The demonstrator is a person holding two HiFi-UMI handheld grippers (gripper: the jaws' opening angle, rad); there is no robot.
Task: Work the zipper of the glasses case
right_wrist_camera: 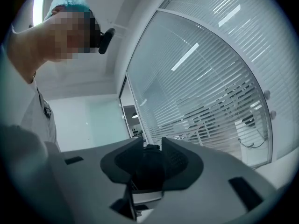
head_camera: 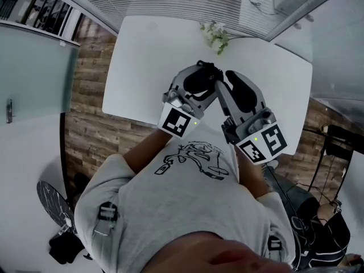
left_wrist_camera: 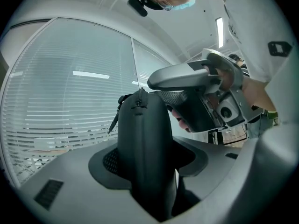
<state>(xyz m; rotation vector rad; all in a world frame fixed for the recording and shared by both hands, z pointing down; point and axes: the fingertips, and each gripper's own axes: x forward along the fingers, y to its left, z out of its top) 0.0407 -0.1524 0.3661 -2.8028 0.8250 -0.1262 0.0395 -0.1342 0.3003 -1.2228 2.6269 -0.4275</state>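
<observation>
The black glasses case (left_wrist_camera: 142, 143) stands upright between the jaws of my left gripper (left_wrist_camera: 145, 164), which is shut on it. Its zipper (left_wrist_camera: 139, 101) runs over the top end, and a thin pull strap (left_wrist_camera: 114, 118) hangs off to the left. In the head view the case (head_camera: 198, 79) is held above the table. My right gripper (left_wrist_camera: 161, 91) reaches in from the right with its tips close to the top of the case. Its jaws stand apart in the right gripper view (right_wrist_camera: 149, 147), and a dark shape (right_wrist_camera: 148, 169) shows in the gap without being pressed.
A white table (head_camera: 142, 56) lies under both grippers, with a small bunch of flowers (head_camera: 216, 36) at its far edge. Wooden floor (head_camera: 85, 112) runs along the left. Windows with blinds (left_wrist_camera: 70, 111) stand behind the case.
</observation>
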